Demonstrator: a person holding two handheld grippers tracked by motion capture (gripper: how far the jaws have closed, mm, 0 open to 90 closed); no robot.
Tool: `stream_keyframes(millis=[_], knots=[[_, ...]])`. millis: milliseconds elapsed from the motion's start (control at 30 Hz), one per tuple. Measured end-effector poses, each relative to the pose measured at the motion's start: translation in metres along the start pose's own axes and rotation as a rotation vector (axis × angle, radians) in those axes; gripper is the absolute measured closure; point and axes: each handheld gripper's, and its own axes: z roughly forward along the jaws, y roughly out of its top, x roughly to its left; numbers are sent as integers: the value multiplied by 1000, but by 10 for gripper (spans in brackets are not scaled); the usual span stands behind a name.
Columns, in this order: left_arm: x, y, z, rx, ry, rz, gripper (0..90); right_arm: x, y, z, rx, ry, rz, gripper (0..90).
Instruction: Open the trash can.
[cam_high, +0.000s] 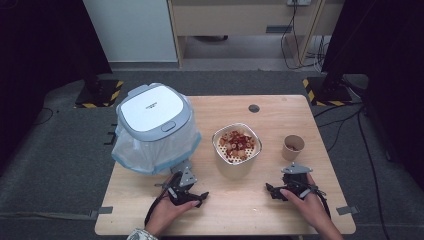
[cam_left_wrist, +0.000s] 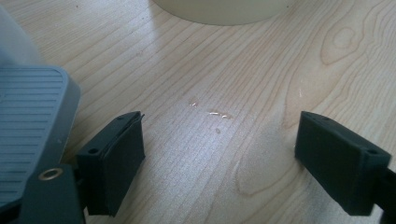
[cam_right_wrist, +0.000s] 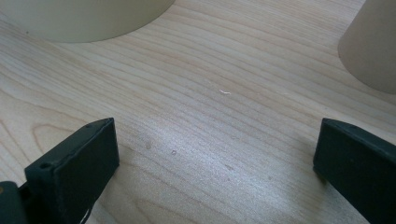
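Both grippers rest low on the wooden table at the bottom of the high view, neither holding anything. The left gripper, lower centre-left, has its jaws wide apart over bare wood in the left gripper view; the right gripper, lower right, is likewise spread wide with nothing between the jaws. The nearest things are the cream bowl at frame centre, holding a perforated strainer insert with reddish and pale food pieces, and a small brown paper cup right of centre, just above the right gripper. The bowl's base shows at the top edge of the left gripper view and upper left of the right gripper view; the cup's wall sits upper right there. Judgement: the bowl looks rigid, smooth-sided and moderately heavy with food, possibly wet, so likely slippery; pinch the rim, not the round wall, and keep it level. The cup is light, thin and crushable, so grip mid-wall gently. The lidded bin with a plastic liner sits centre-left, close above the left gripper.
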Motion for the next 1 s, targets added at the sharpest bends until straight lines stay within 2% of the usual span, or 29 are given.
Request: stream_keyframes(millis=[300,400,433,467,533,567,633,767,800,867,1000], knots=[[-4,0,-1,-10,-12,19,168,-2,-1,-1,1,13,-12,6],[-5,2,-4,-21,-13,34,245,-2,-2,-2,1,17,-13,6],[-6,2,-6,-30,-14,38,289,-2,-2,-2,1,17,-14,6],[-7,4,-8,-36,-14,48,393,-2,-2,-2,1,18,-14,6],[-8,5,-9,-42,-7,60,428,-2,-2,-2,2,17,-13,5],[-8,7,-11,-48,11,74,482,-2,-2,-2,2,17,-11,6],[-7,9,-15,-71,18,71,570,-2,-2,-2,2,18,-13,6],[-4,11,-20,-94,48,67,658,-2,-2,-2,2,18,-12,6],[-2,12,-21,-99,57,62,707,-2,-2,-2,2,18,-14,6],[0,13,-23,-107,75,66,724,-2,-2,-2,2,19,-12,5],[3,16,-27,-132,84,50,850,-2,-2,-3,4,22,-14,6]])
